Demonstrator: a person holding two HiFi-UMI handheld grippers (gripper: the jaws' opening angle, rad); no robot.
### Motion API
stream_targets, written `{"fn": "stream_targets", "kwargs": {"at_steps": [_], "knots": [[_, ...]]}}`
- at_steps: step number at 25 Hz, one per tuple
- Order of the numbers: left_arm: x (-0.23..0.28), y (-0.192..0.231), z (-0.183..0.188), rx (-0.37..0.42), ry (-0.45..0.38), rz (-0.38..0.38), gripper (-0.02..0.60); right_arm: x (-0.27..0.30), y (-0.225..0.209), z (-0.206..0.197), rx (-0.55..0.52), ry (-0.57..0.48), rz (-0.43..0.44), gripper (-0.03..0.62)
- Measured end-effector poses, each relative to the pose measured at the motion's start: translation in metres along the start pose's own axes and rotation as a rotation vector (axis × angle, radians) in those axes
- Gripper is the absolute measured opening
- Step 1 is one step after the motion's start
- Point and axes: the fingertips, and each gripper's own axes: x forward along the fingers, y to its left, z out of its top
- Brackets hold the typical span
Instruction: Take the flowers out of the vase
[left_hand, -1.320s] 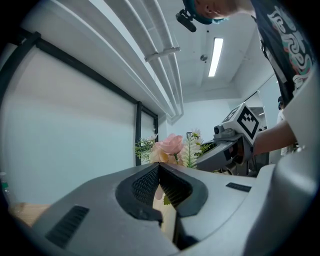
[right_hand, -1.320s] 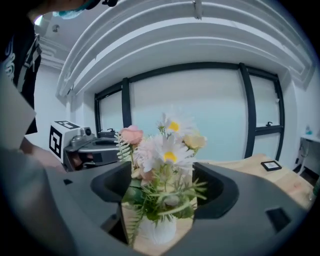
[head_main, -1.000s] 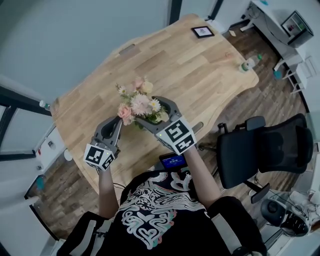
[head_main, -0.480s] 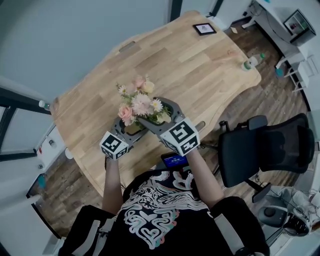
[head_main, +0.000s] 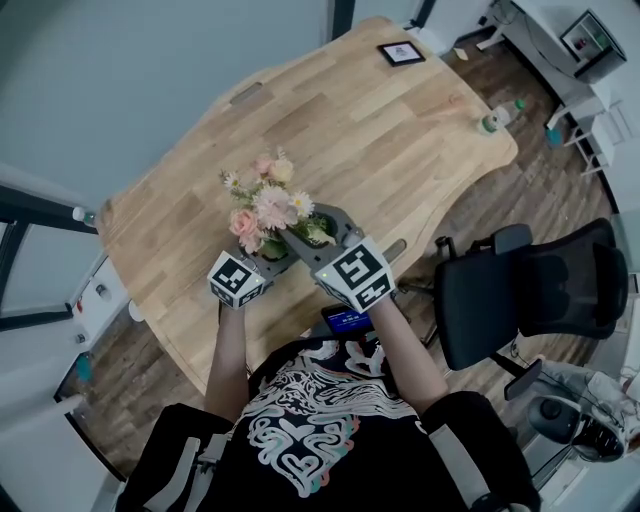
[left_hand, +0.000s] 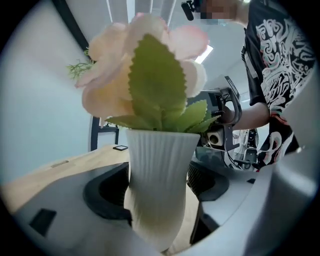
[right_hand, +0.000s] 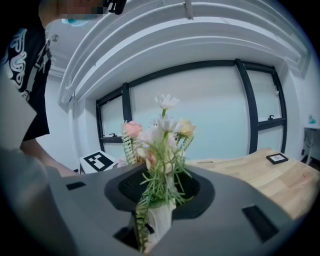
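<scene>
A bunch of pink, white and cream flowers (head_main: 265, 205) stands in a white ribbed vase (left_hand: 157, 185) near the table's front edge. My left gripper (head_main: 268, 256) is low at the vase, jaws opening wide. The vase stands between them with a gap on each side. My right gripper (head_main: 315, 226) reaches in higher, just above the rim. Its jaws are closing on the green stems (right_hand: 161, 187), and the pads meet the foliage on both sides. In the head view the vase is almost hidden under the flowers and grippers.
The wooden table (head_main: 400, 130) stretches away behind the vase, with a small framed picture (head_main: 401, 52) and a bottle (head_main: 490, 122) at its far end. A black office chair (head_main: 530, 290) stands to the right. A phone (head_main: 347, 321) lies by the table edge.
My left gripper has swung in from the left and come down to the vase, its jaws opening around it. The right gripper stayed put while its jaws narrowed onto the stems.
</scene>
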Motion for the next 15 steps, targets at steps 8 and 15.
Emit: {"fn": "stream_targets", "kwargs": {"at_steps": [8,15], "knots": [[0.0026,-0.001,-0.0014,0.016,0.023,-0.014,0.344,-0.0037,-0.0019,0.0011,0.079,-0.046,0.026,0.08],[0.0004,-0.0012,-0.0046,0.029,0.028,-0.022,0.344,-0.0076,-0.0026,0.0033,0.102,-0.071,0.01,0.078]]}}
